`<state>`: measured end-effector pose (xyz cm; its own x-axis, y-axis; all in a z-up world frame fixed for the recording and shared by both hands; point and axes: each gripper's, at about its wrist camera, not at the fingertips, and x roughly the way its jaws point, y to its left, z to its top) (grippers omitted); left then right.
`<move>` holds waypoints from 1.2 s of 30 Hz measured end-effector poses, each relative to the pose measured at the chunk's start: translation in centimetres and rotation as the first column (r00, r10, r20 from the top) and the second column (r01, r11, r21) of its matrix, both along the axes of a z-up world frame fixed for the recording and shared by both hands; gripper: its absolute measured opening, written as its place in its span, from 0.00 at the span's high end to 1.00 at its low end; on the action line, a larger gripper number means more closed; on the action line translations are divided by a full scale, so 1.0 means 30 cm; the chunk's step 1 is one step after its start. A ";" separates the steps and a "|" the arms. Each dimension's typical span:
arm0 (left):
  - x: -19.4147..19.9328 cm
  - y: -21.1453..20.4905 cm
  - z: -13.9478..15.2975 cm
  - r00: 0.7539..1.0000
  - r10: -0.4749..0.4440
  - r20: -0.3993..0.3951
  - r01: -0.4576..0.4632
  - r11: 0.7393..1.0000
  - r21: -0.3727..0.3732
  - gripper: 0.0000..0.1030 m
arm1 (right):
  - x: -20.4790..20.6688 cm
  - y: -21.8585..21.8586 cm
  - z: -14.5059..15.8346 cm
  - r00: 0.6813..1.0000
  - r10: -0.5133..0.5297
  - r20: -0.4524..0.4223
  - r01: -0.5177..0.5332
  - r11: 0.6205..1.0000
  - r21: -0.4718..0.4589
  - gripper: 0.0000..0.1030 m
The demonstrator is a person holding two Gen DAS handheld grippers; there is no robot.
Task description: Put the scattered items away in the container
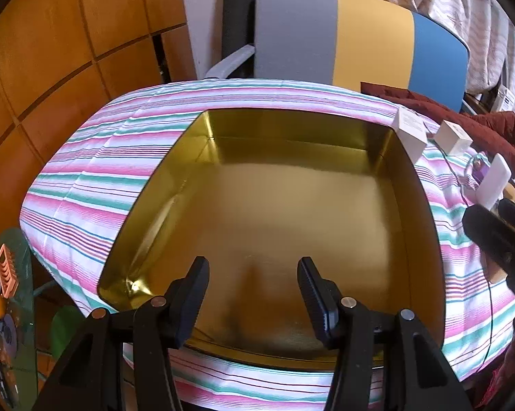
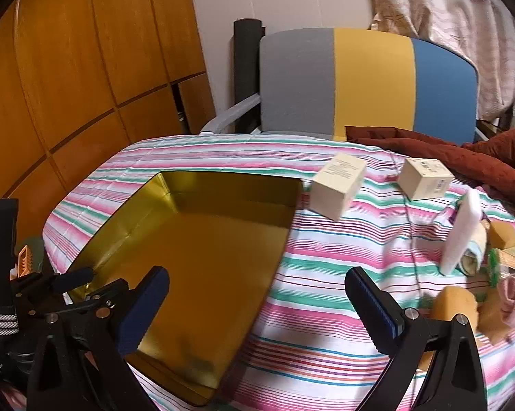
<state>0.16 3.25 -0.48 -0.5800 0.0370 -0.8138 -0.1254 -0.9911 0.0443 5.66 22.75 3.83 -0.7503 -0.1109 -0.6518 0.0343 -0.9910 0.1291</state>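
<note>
Both empty: our left gripper (image 1: 252,296) part-spread over the tin (image 1: 425,205), right gripper (image 2: 257,311) spread wide. Risk: knocking the upright white box (image 2: 338,186) near the table's far edge.

Warm, fairly dim indoor light, with bright glare off the gold tin (image 1: 285,205) in its near left corner and soft finger shadows across its floor. Strong fisheye bending and black vignetting at the edges in both views. Motion blur in the right wrist view, smearing the cream boxes (image 2: 338,185) and striped cloth (image 2: 319,308).

Empty gold tin (image 1: 264,198) on striped cloth; two cream boxes (image 2: 338,185) just beside.
</note>
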 end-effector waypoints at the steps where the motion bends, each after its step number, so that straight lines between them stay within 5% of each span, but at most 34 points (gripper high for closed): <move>1: 0.001 0.008 0.001 1.000 -0.006 0.000 0.006 1.000 0.001 0.47 | 0.003 0.011 0.003 1.000 -0.008 -0.001 0.008 1.000 0.000 0.00; 12: 0.016 0.087 0.017 0.997 -0.074 -0.015 0.074 0.997 0.001 0.47 | 0.050 0.153 0.006 0.993 -0.122 0.004 0.122 0.992 -0.010 0.00; 23: 0.064 0.229 0.026 0.969 -0.245 0.007 0.244 0.967 0.070 0.47 | 0.120 0.313 -0.005 0.967 -0.252 0.033 0.253 0.967 -0.023 0.00; 31: 0.101 0.364 0.045 0.925 -0.380 0.008 0.376 0.919 0.115 0.47 | 0.234 0.576 0.039 0.860 -0.510 0.011 0.509 0.860 0.029 0.00; 36: 0.112 0.459 0.041 0.893 -0.449 0.023 0.439 0.882 0.168 0.47 | 0.242 0.755 0.011 0.797 -0.598 0.085 0.594 0.802 0.061 0.00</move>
<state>3.51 17.03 0.76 -0.4238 0.4071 -0.8091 -0.5517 -0.8245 -0.1259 12.93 45.39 4.15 -0.5962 0.3582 -0.7185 -0.5752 -0.8149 0.0710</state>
